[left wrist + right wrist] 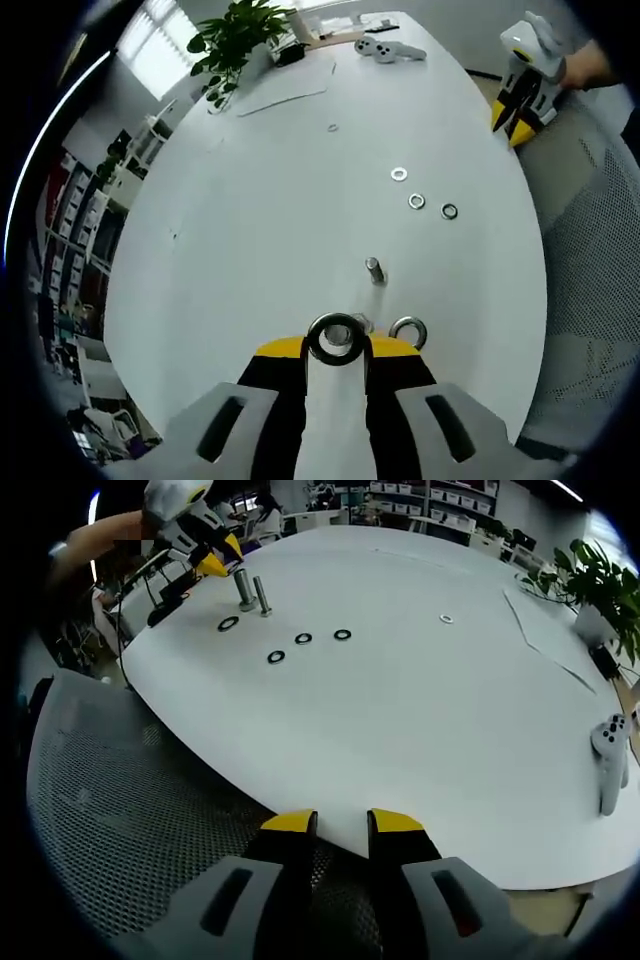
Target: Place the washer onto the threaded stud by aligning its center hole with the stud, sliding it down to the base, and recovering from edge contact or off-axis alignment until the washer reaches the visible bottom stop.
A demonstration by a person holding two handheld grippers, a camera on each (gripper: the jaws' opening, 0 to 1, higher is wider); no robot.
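My left tongs [337, 345] were clamped on a flat silver steel washer [335, 338] held near the upright threaded stud [374, 270] on the white counter [260, 220], my right tongs [343, 825] idling apart, and I judged an off-axis descent would snag its edge.

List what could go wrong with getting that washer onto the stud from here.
1. The washer sits at the left gripper's tips. The grip is hard to judge, so it might tilt and catch on the stud's top edge.
2. The thick stud and thin stud stand close together, so the jaws could bump the neighbour.
3. A loose washer beside the tips could get knocked away.
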